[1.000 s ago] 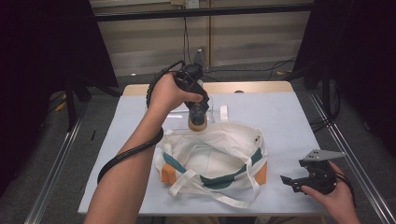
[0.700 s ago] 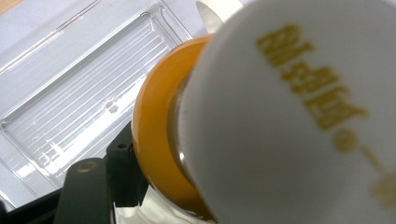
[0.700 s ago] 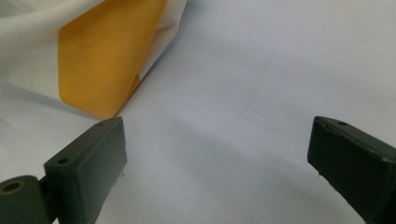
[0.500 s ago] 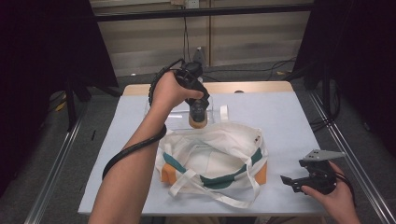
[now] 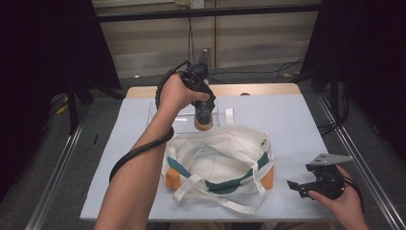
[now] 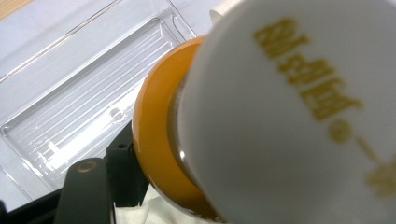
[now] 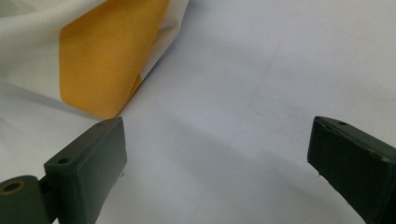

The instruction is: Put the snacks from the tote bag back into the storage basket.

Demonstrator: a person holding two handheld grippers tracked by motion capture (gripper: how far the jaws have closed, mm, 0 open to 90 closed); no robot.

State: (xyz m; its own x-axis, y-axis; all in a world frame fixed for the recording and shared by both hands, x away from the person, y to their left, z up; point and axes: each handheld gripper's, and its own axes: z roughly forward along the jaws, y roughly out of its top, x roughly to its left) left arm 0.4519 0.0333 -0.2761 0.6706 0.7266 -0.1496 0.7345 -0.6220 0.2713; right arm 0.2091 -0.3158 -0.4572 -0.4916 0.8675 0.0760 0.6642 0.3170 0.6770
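Right now the desk (image 5: pixel 297 124) carries a white tote bag (image 5: pixel 220 158) with green and orange trim, lying mouth-up toward the far side, I'd judge so things can be dropped in from above. Behind it sits a clear plastic tray (image 6: pixel 88 107), which I take as the source of what goes in. My left gripper (image 5: pixel 203 112) hangs between tray and bag mouth, forearm stretched forward, wrist bent so the jaws point down; they are clamped tight on a white bottle with an orange cap (image 6: pixel 159 154), lifted clear of the tray. My right gripper (image 5: pixel 299 186) rests low at the near right corner, just beside the bag's orange corner (image 7: pixel 107 60), jaws spread wide with nothing between them, ready to steady the bag.
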